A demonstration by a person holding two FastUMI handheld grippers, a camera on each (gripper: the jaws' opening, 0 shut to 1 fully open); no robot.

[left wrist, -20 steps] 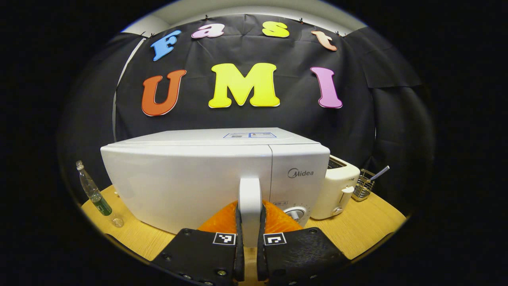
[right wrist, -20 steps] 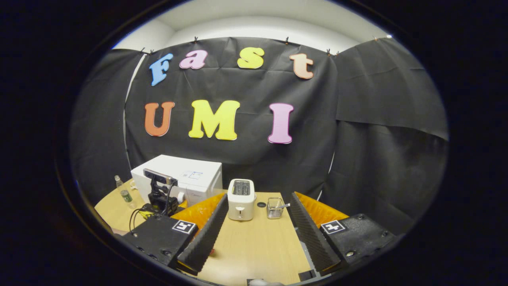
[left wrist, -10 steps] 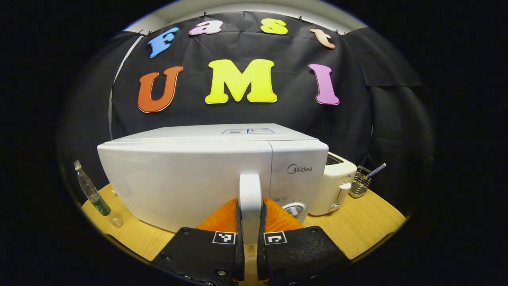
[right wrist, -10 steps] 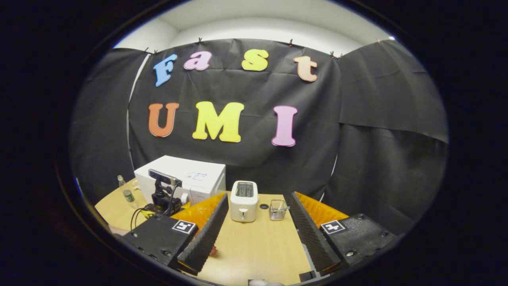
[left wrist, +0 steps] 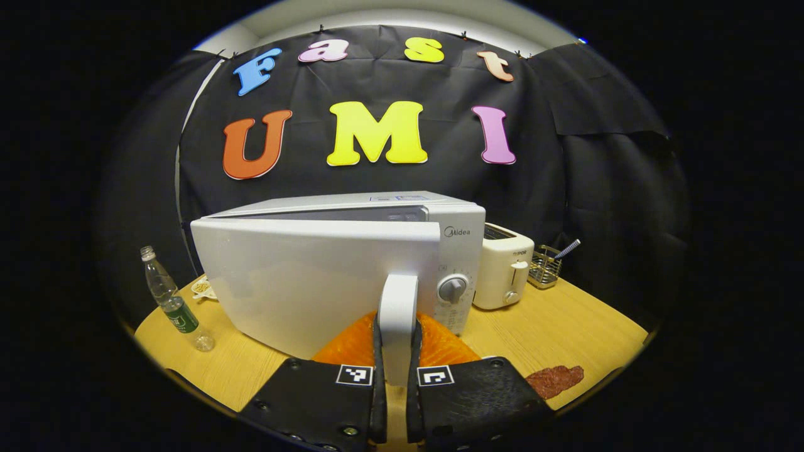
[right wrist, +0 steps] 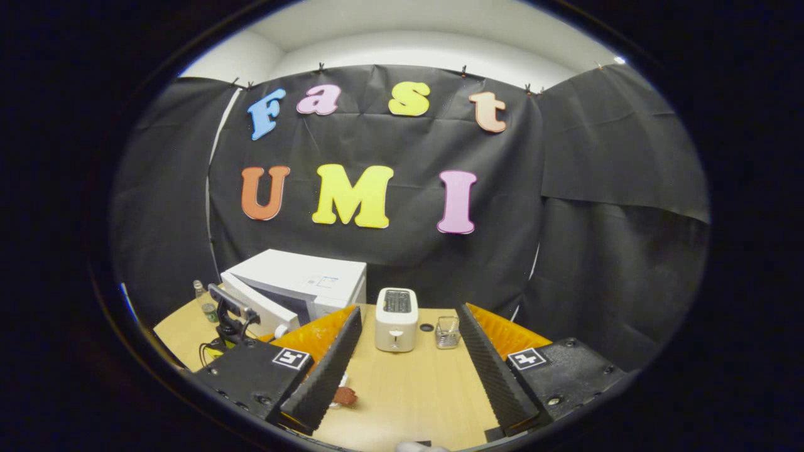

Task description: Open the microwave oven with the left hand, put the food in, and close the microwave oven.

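Note:
The white microwave (left wrist: pixel 461 251) stands on the wooden table, its door (left wrist: pixel 301 282) swung slightly ajar. My left gripper (left wrist: pixel 397 376) is shut on the door's white vertical handle (left wrist: pixel 397 307). A flat brown-red piece of food (left wrist: pixel 554 380) lies on the table to the right of that gripper. In the right gripper view the microwave (right wrist: pixel 301 282) sits at the far left with the left gripper (right wrist: pixel 229 314) at its door. My right gripper (right wrist: pixel 408 376) hangs open over the table, holding nothing. The food (right wrist: pixel 344 395) lies beside its left finger.
A white toaster (left wrist: pixel 502 267) stands just right of the microwave, with a wire basket (left wrist: pixel 545 267) beyond it. A clear bottle (left wrist: pixel 173 301) and a small dish (left wrist: pixel 202 287) are at the microwave's left. The toaster (right wrist: pixel 396 320) and basket (right wrist: pixel 447 333) lie ahead of my right gripper.
The microwave door has swung out from shut to slightly ajar with the left gripper on its handle. The food has come into sight. The right gripper has hardly moved.

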